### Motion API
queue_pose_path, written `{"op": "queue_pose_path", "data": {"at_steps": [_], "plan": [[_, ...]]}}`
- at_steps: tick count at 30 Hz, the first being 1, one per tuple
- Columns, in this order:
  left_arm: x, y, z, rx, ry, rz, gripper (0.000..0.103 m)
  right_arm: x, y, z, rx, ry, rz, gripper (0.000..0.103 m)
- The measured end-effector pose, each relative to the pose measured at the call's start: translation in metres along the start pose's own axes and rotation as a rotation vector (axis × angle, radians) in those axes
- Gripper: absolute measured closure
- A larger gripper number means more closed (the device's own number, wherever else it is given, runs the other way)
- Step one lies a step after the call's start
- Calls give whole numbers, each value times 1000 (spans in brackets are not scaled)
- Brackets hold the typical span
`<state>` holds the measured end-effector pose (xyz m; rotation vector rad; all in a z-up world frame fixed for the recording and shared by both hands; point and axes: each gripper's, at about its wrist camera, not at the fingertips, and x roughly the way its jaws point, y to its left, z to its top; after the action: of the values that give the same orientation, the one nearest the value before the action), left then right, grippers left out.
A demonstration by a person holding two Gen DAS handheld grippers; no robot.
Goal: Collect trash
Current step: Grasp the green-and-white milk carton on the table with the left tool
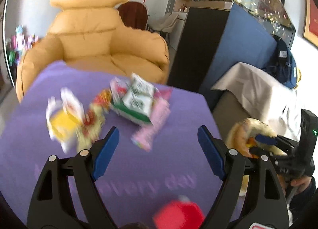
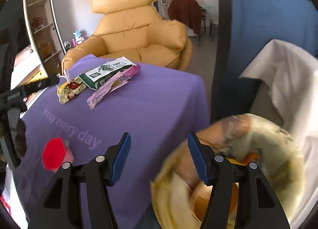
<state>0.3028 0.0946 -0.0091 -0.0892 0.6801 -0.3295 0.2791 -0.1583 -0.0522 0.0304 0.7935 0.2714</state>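
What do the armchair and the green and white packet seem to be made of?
Armchair: probably leather or imitation leather, tan, soft sheen, stitched padded panels. Green and white packet: seemingly thin printed plastic film, slightly glossy, with a creased, torn-looking end.

Matt purple cloth [image 2: 151, 97] covered the table; glossy plastic wrappers [image 2: 103, 77] lay on it; the armchair [image 2: 139, 30] looked like smooth leather.
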Motion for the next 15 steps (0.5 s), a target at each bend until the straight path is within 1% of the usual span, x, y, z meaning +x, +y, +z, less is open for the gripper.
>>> {"op": "queue_pose_path", "data": {"at_steps": [2,5,7,10,12,15], "plan": [[25,8,19,11,24,0,26,15,4,6,29,19,22,47],[61,13,37,11,57,28,26,26,11,9,48,29,31,47],[93,16,45,30,106,54,26,30,16,10,48,32,34,47],[132,16,50,60,192,88,26,34,19,10,66,41,75,47],[147,19,50,60,223,111,26,37,18,10,81,48,92,47],[160,25,46,58,253,163,26,43,19,9,72,55,89,47]]}}
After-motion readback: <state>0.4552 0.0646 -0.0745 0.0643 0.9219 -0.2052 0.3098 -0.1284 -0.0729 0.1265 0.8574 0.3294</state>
